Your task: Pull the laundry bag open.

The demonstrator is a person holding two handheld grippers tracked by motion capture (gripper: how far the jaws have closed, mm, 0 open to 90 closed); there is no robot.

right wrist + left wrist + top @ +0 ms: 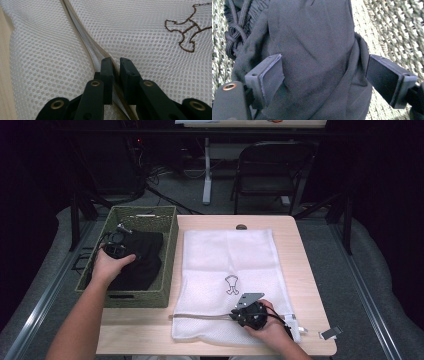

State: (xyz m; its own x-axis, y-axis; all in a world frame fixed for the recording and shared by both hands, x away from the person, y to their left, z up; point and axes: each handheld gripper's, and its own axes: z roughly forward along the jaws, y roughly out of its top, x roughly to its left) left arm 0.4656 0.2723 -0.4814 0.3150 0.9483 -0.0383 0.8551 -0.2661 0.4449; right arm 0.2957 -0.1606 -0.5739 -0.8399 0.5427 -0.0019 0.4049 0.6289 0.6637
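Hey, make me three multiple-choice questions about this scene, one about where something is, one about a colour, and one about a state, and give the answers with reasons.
1. Where does the black garment lie?
A. on the white mesh bag
B. in the green woven basket
C. on the floor

2. What colour is the small outline figure on the mesh bag?
A. brown
B. red
C. blue

3. How do the jaws of the left gripper stand?
A. shut tight on a cord
B. folded away from the cloth
C. open, one on each side of a fold of the garment

Answers: 1 B, the high view shows the dark cloth inside the basket at the table's left. 2 A, the right gripper view shows brown stitching on white mesh. 3 C, the left gripper view shows the jaws wide apart with cloth between them.
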